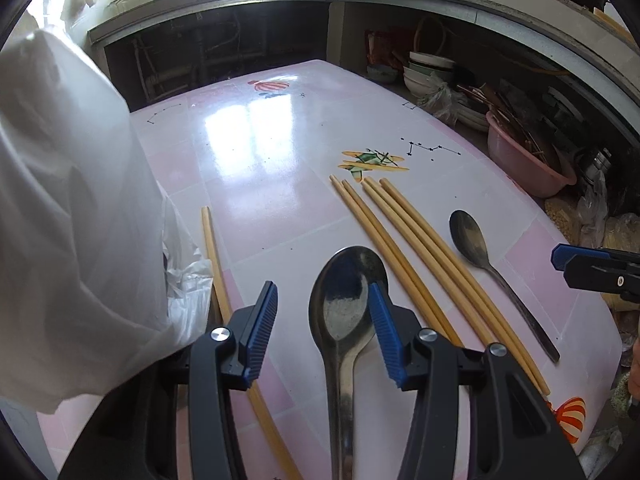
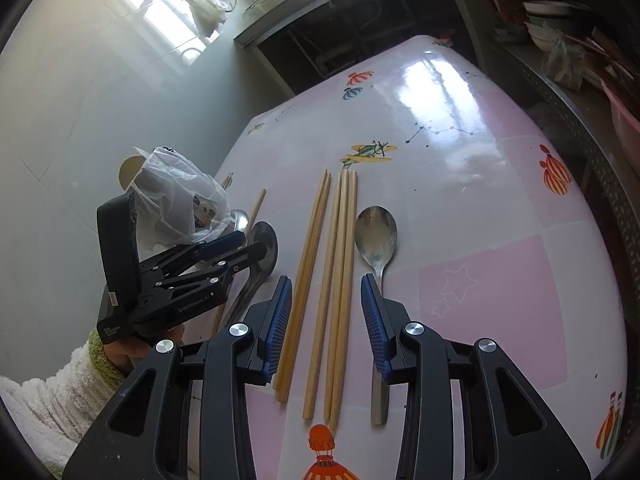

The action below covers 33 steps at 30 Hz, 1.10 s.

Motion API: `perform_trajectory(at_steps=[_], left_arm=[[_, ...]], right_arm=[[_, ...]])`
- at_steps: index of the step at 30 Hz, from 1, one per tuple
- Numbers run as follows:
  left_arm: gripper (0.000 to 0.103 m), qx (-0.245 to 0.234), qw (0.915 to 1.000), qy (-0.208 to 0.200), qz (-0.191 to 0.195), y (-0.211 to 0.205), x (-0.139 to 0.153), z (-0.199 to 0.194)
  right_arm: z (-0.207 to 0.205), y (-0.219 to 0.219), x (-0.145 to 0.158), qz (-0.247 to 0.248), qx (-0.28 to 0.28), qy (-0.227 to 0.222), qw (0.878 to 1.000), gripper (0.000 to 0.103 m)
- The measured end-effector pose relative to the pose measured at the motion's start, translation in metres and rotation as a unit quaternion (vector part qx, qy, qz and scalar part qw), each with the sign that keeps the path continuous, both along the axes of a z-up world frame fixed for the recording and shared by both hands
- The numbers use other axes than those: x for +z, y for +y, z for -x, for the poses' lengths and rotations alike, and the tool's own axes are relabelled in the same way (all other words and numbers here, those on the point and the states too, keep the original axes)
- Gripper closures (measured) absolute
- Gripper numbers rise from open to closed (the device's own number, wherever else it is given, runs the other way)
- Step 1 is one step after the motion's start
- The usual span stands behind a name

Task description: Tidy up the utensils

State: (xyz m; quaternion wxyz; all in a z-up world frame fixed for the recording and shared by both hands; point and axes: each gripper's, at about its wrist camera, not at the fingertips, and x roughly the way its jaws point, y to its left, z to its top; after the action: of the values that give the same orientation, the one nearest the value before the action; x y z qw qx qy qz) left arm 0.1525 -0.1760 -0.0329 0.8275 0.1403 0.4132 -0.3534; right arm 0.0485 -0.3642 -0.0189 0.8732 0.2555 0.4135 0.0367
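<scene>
Table: I see a glossy pink-and-white patterned tabletop (image 1: 256,152) with all the utensils lying flat on it
Left gripper: my left gripper (image 1: 322,330) points down at the near end of the table, jaws part open with a clear gap; nothing is clamped, as neither blue pad presses on anything
Large spoon: a big steel spoon (image 1: 344,300) lies bowl-up between the left jaws; the right pad overlaps its bowl edge in the left wrist view, and I cannot tell whether it touches
Second spoon under it: the left wrist view shows what looks like another spoon edge beneath the large one; unsure
Right gripper: my right gripper (image 2: 326,324) hangs over the table with its jaws part open, gripping nothing
Chopstick group: five pale chopsticks (image 2: 338,280) lie side by side, running between the right jaws below the pads
Single chopstick: one chopstick (image 1: 214,264) lies apart, left of the large spoon, beside a white plastic bag (image 1: 72,208)
Small spoon: a smaller spoon (image 2: 376,240) lies bowl-up just right of the chopstick group, its handle passing under the right pad
Hand: a hand (image 2: 132,350) in a fleecy white sleeve holds the left gripper
</scene>
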Motion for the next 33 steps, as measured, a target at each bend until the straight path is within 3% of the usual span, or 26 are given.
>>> perform_trajectory(at_steps=[6,11,15,26,33], left_arm=[[0.058,-0.012,0.9994,0.031,0.009,-0.003,-0.006,-0.006],[0.079,-0.017,0.9987,0.048,0.009,-0.002,-0.010,-0.008],[0.090,-0.023,0.9986,0.046,0.007,-0.003,-0.010,-0.008],[0.100,-0.033,0.9976,0.054,0.029,0.000,-0.003,-0.004],[0.100,-0.016,0.9969,0.068,0.038,0.012,-0.003,-0.001]], right_arm=[[-0.002,-0.004,-0.003,0.001,-0.006,0.005,1.000,0.067],[-0.003,-0.008,-0.003,0.003,-0.014,0.009,1.000,0.067],[-0.004,-0.008,-0.002,0.003,-0.019,0.012,1.000,0.067],[0.004,-0.007,0.000,0.011,-0.036,0.014,0.999,0.067],[0.015,-0.001,0.009,0.016,-0.047,0.004,0.999,0.067]])
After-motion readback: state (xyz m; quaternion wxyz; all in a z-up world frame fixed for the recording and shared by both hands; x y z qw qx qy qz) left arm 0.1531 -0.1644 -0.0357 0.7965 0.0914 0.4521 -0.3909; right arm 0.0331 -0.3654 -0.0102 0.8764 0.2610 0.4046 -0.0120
